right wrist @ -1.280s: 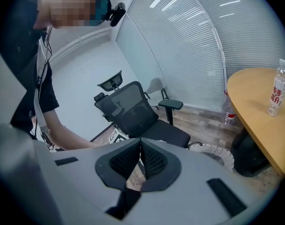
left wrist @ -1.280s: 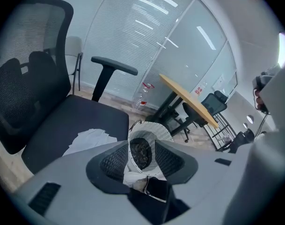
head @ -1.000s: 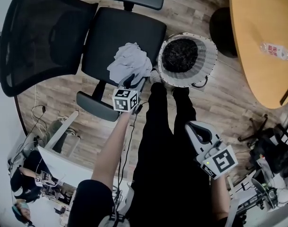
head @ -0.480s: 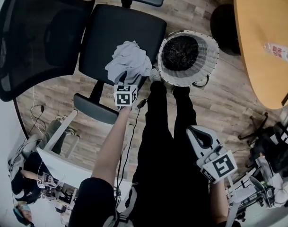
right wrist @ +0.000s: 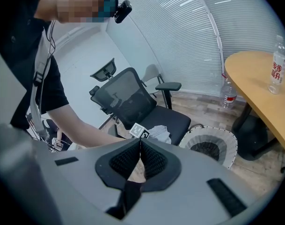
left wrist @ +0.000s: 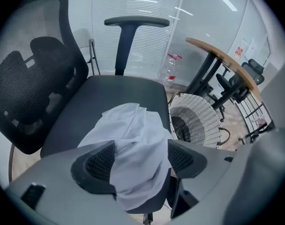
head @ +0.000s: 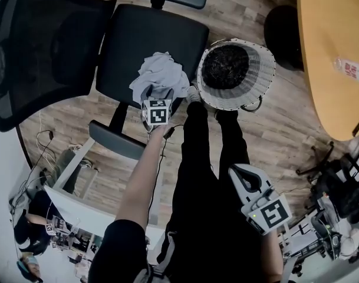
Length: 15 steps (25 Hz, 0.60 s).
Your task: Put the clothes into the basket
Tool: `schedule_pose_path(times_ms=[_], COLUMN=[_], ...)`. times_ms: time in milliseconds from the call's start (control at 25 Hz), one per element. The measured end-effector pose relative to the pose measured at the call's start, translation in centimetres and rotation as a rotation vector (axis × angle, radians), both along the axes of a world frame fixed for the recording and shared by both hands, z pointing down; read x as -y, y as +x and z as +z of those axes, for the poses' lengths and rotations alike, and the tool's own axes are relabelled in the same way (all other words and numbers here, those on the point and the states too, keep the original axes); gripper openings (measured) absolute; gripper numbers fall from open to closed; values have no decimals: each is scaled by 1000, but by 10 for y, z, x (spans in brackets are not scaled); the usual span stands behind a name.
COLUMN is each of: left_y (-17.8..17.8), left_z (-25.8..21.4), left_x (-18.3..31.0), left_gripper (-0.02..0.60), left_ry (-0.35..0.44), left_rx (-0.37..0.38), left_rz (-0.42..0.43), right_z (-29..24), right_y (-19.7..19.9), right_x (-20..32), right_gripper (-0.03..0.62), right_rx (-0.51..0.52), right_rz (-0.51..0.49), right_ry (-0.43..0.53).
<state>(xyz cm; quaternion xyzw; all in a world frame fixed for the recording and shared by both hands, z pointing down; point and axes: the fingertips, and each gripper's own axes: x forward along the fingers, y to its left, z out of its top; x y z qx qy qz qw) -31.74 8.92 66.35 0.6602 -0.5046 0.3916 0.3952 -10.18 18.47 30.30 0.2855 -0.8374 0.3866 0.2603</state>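
- Head view: pale grey garment bunched on the near right edge of the office chair, just left of the white basket; left gripper over it, jaw tips hidden under its marker cube.
- Left gripper view: jaws released, just been opening; garment between them, partly hidden.
- Right gripper view: right gripper clenched, empty; cube hides part of garment.

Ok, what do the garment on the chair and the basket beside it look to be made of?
Garment: soft, thin fabric, pale grey and matte. It crumples into loose folds, so probably cotton jersey. Basket: stiff white woven ribs with gaps between them, likely plastic or painted wicker. Its inside looks dark, and I can't tell the lining material.
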Motion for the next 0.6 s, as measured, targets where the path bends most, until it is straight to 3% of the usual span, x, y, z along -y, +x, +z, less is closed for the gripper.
schedule_pose_path(times_ms=[240, 440, 600], left_y=[1, 2, 1], left_z=[30, 48, 54], left_x=[-1, -3, 1], left_gripper=[351, 351, 351], left_ry=[-47, -81, -85], left_rx=[57, 46, 59], left_rz=[46, 49, 54], right_z=[8, 10, 13], right_y=[4, 5, 2], right_x=[-5, 2, -3], right_gripper=[17, 17, 17], right_rx=[-18, -6, -4], right_rz=[-11, 60, 26], right_ry=[-32, -40, -45])
